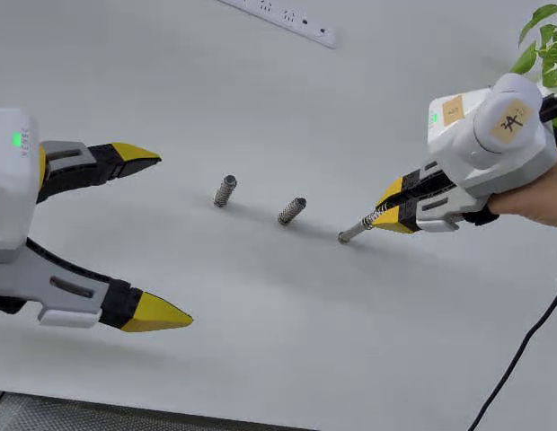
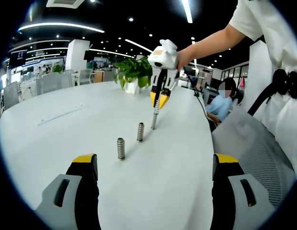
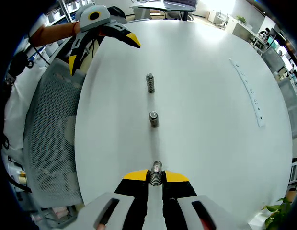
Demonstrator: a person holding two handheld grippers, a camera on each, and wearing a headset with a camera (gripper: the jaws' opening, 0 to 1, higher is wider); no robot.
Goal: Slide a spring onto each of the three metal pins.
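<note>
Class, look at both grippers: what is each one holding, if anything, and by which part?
The right gripper pinches a spring by its upper end, threaded on a pin. The left gripper is open, holding nothing.

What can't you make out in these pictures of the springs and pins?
- Third spring: its upper end is hidden inside the shut right gripper in the head view, so how far it sits on the third pin is unclear.
- Left spring and middle spring: coils cover their pins in the head view.
- Power strip: cut off by the head view's top edge.
</note>
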